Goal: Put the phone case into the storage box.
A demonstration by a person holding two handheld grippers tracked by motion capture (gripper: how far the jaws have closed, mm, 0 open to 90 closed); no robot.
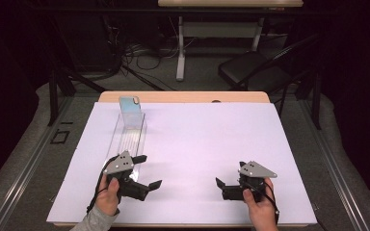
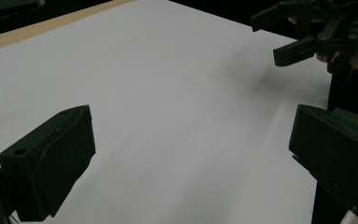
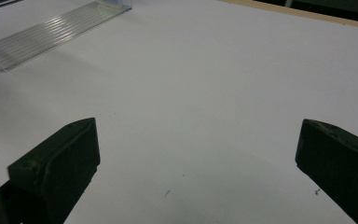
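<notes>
A clear ribbed plastic rack (image 1: 127, 137) lies lengthwise on the left of the white sheet (image 1: 197, 139). At its far end a light blue phone-shaped slab (image 1: 129, 110) stands upright. My left gripper (image 1: 147, 171) hovers just off the rack's near end, open and holding nothing. In the left gripper view its jaws stand wide apart (image 2: 191, 154) over bare sheet, with the other gripper (image 2: 307, 32) ahead at the top right. My right gripper (image 1: 230, 174) sits near the front right, open and pointing left. In the right gripper view, the gripper (image 3: 198, 154) stands wide open, with the rack (image 3: 51, 35) at the top left.
The sheet covers most of a wooden table (image 1: 183, 96), whose far edge shows behind it. Beyond the table are a folding chair (image 1: 255, 70), cables on the floor and a desk leg (image 1: 180, 48). Bare sheet lies between the two grippers.
</notes>
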